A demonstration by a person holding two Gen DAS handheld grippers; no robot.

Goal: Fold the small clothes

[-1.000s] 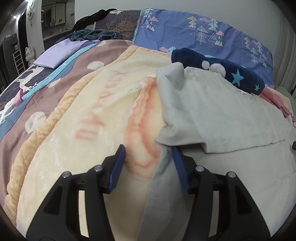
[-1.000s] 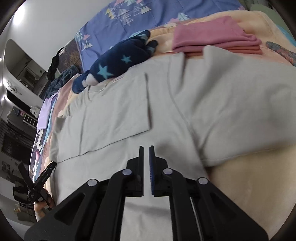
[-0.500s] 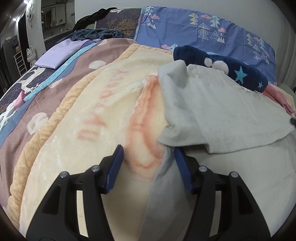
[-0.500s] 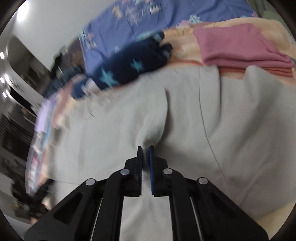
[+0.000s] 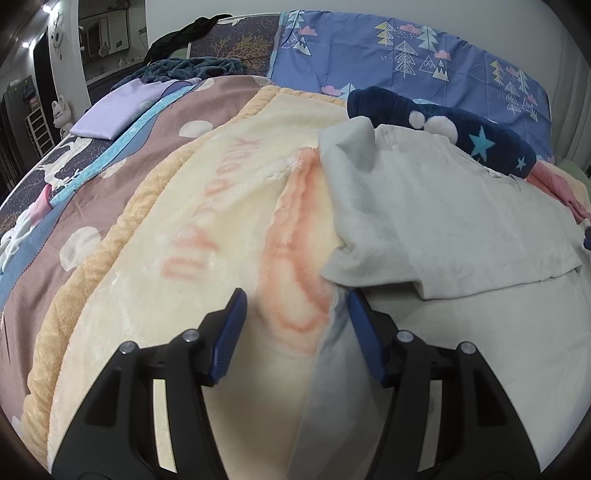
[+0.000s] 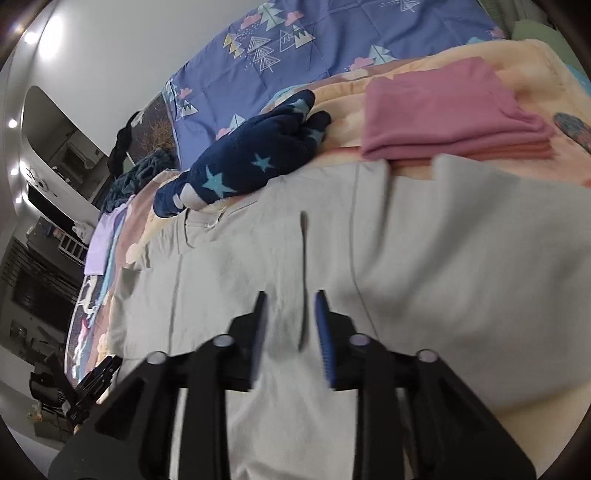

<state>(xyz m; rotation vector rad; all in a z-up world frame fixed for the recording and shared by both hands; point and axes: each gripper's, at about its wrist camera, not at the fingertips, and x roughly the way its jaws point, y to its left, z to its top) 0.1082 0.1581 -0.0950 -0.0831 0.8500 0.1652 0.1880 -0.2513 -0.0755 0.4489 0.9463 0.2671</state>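
We see a cream fleece blanket [image 5: 192,258] with faded orange lettering spread across the bed. Behind it runs a blue pillowcase [image 5: 406,55] printed with trees and clouds. To the left we have a brown bedspread [image 5: 122,192] with pale dots, and a lilac folded cloth [image 5: 122,110] near its far edge. A mirror [image 5: 107,33] stands beyond.

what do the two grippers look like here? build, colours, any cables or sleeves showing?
Left gripper and right gripper look alike: matte black angular two-finger frames, silver round fasteners at the joints, blue ribbed pads inside each fingertip. No cables, markings or sleeves are visible.
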